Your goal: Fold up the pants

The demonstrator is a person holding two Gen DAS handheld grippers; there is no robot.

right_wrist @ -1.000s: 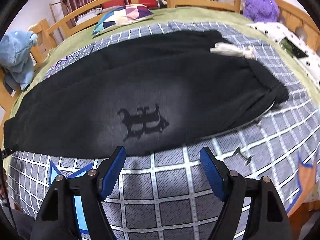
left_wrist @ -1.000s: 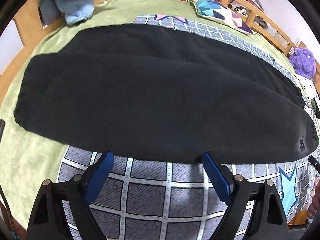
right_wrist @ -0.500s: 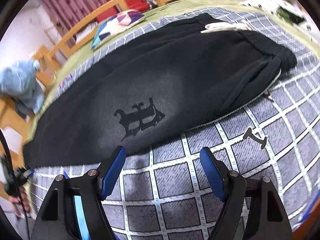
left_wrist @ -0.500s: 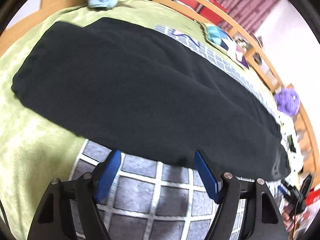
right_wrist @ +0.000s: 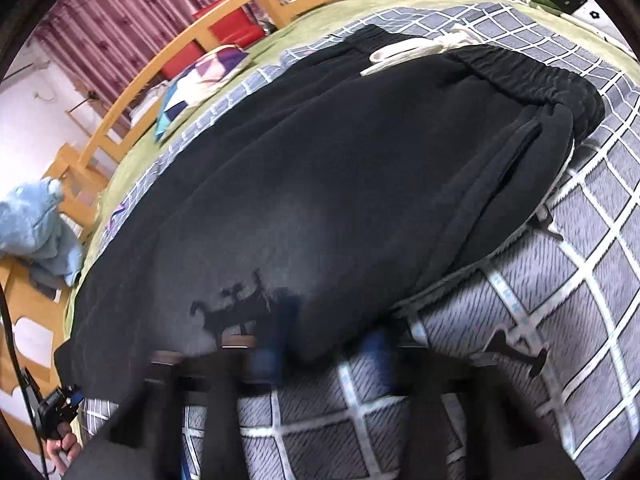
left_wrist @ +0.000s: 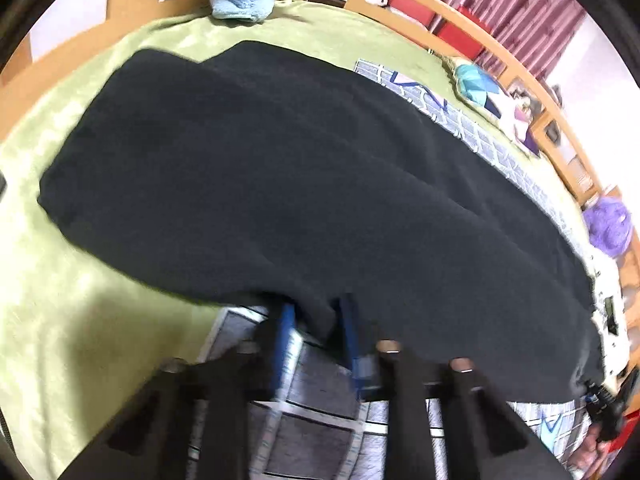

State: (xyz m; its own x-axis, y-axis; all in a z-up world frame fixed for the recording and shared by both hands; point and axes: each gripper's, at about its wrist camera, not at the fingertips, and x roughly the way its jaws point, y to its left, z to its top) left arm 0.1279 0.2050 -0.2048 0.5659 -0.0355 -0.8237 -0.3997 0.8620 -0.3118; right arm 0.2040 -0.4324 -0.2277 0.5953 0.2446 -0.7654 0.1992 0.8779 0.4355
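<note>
Black pants (left_wrist: 304,184) pinched at bed's near edge: left gripper (left_wrist: 316,320) and right gripper (right_wrist: 324,354) fingers just closed on near hem; ready to lift, fold.

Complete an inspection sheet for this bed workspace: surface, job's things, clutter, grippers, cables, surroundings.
Surface: grey checked blanket over a green bedspread.
Job's things: black pants lie lengthwise, waistband at the right end.
Clutter: blue plush toy, patterned pillow, purple plush.
Grippers: left gripper and right gripper have just been closing, each pinching the pants' near edge.
Cables: a dark cable at the left edge of the right view.
Surroundings: wooden bed rail, maroon curtain.
</note>
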